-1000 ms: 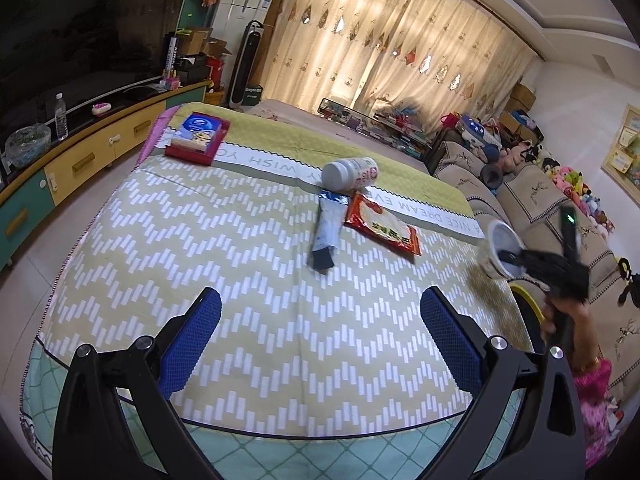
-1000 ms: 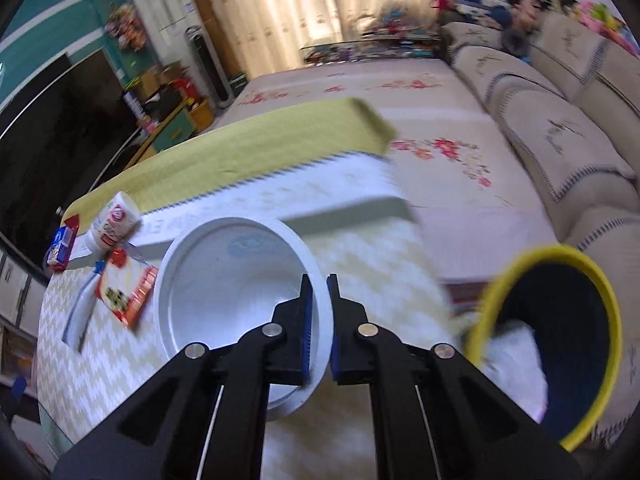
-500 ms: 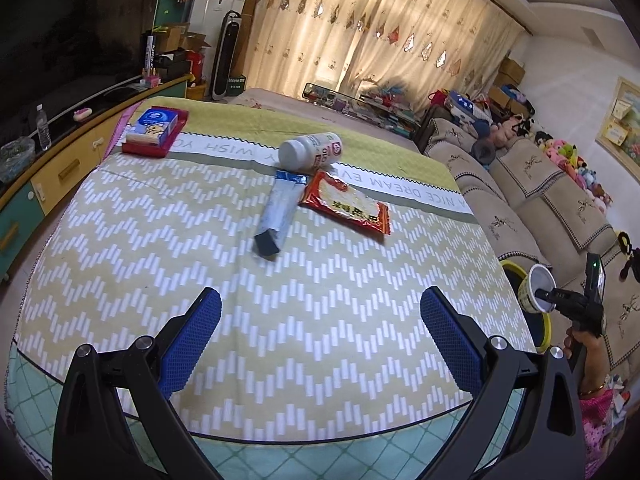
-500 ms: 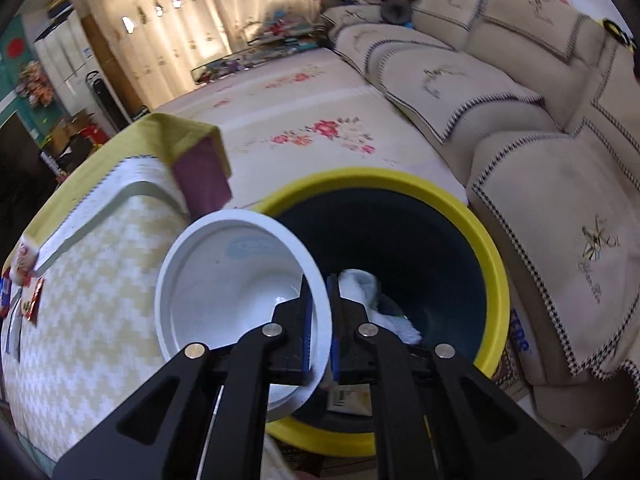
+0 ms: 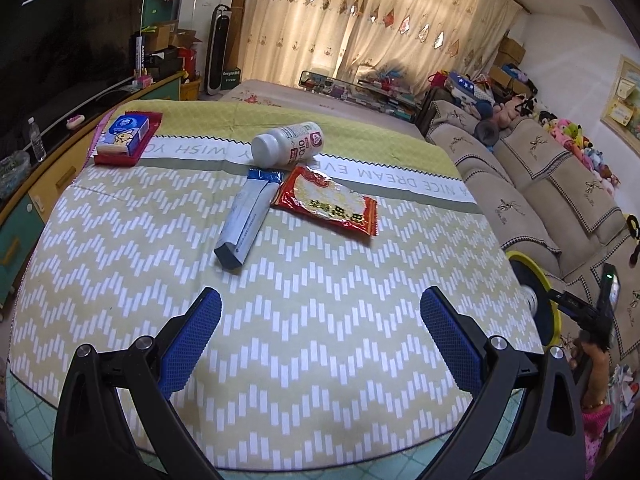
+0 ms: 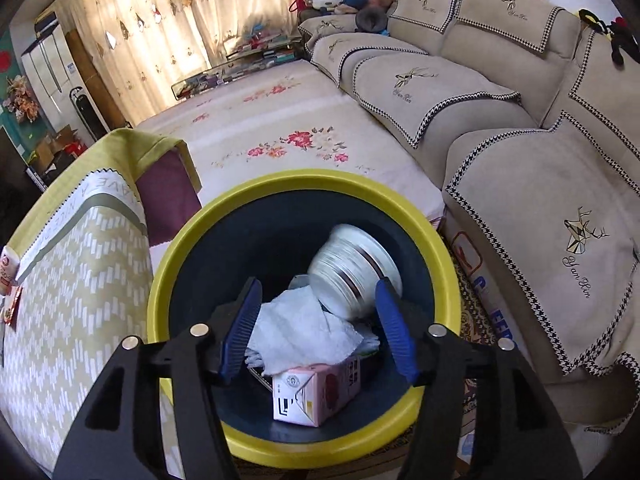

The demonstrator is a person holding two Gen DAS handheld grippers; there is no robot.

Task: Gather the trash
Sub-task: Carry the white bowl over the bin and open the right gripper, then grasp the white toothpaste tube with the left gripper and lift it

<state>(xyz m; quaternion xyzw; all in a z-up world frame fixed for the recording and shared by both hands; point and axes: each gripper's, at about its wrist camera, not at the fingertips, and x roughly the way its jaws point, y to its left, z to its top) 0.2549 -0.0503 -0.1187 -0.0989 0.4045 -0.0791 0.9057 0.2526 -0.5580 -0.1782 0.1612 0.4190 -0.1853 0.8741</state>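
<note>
My right gripper (image 6: 318, 320) is open above a dark bin with a yellow rim (image 6: 188, 236). A white paper cup (image 6: 352, 272) lies blurred inside the bin, on a crumpled white tissue (image 6: 304, 328) and a pink carton (image 6: 316, 396). My left gripper (image 5: 320, 336) is open and empty above the near part of the table. On the zigzag tablecloth (image 5: 120, 240) lie a white bottle (image 5: 288, 144), a grey-blue tube box (image 5: 248, 220) and a red snack packet (image 5: 328, 204). The bin (image 5: 536, 300) and right gripper (image 5: 560, 300) also show at the table's right edge.
A red tray with a blue tissue pack (image 5: 128, 136) sits at the table's far left corner. A beige sofa (image 6: 520, 152) stands to the right of the bin. A floral rug (image 6: 280, 136) lies beyond it. A TV cabinet (image 5: 40, 176) runs along the left.
My right gripper carried the white cup from the table's edge over the bin, then opened; the cup has dropped into the bin. The left gripper stayed open and shifted its view slightly.
</note>
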